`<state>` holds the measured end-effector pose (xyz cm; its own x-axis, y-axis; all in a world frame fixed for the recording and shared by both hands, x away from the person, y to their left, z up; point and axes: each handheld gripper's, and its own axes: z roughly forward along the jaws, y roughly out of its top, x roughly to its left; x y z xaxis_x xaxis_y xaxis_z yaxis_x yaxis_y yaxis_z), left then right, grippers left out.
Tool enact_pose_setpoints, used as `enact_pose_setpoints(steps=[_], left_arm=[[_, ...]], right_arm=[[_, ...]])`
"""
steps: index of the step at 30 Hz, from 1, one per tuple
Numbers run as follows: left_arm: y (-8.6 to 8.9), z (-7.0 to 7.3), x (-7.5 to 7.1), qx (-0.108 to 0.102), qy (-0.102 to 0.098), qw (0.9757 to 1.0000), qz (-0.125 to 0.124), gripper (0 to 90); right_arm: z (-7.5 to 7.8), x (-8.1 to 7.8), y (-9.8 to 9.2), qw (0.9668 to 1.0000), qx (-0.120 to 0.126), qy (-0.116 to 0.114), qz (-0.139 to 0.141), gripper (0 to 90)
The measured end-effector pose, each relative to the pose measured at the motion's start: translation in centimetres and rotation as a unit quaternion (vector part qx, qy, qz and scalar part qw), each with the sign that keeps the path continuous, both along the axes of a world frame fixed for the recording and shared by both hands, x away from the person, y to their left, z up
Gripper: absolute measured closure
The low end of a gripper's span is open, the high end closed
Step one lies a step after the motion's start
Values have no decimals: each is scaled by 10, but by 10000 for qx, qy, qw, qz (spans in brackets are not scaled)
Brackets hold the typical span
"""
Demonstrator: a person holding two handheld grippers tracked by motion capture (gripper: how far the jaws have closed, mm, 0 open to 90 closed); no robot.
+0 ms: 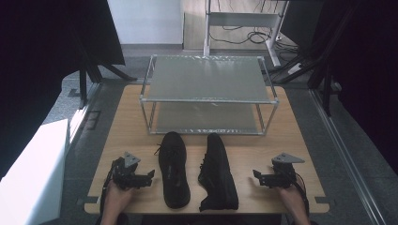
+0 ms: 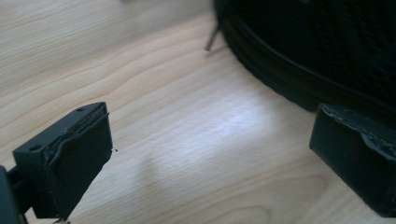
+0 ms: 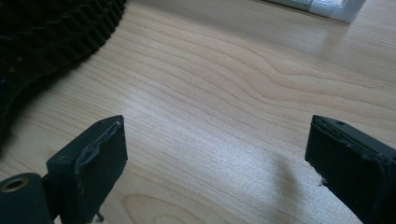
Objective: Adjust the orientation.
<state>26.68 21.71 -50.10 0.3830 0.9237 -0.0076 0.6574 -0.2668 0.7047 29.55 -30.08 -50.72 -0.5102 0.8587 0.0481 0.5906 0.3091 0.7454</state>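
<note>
On the wooden table [image 1: 122, 126], two black shoes [image 1: 173, 168] lie lengthwise, toes toward the rack [image 1: 206, 77], between the wide-open left claw [image 1: 149, 177] and the wide-open right claw [image 1: 257, 177].

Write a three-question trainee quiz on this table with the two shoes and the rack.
1. True or false: the left gripper is shut on the left shoe.
2. How many shelves does the metal rack have? A) one B) two C) three
3. Fill in: the right shoe is tipped onto its ____, while the left shoe stands upright.

Key:
1. False. Its jaws stand apart over bare table, beside the shoe.
2. B. An upper and a lower shelf, both bare.
3. Side. The right gripper is open beside it, not touching.
</note>
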Motion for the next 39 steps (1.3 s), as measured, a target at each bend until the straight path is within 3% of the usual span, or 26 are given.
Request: enact_pose_setpoints(steps=[3, 11, 25, 33, 39], left_arm=[[5, -1, 1, -195, 4, 9997, 126, 0], [5, 0, 1, -311, -96, 9994, 114, 0], [2, -2, 2, -203, -84, 9997, 55, 0], [2, -3, 3, -182, -19, 9998, 48, 0], [2, -4, 3, -150, 1, 9999, 37, 0]], right_arm=[[1, -1, 0, 10000, 20, -11, 15, 63], [8, -2, 3, 9998, 147, -89, 72, 58], [36, -3, 33, 9980, 183, -318, 509, 19], [55, -11, 60, 9946, 262, -385, 923, 0], [62, -14, 77, 9931, 414, -443, 1005, 0]])
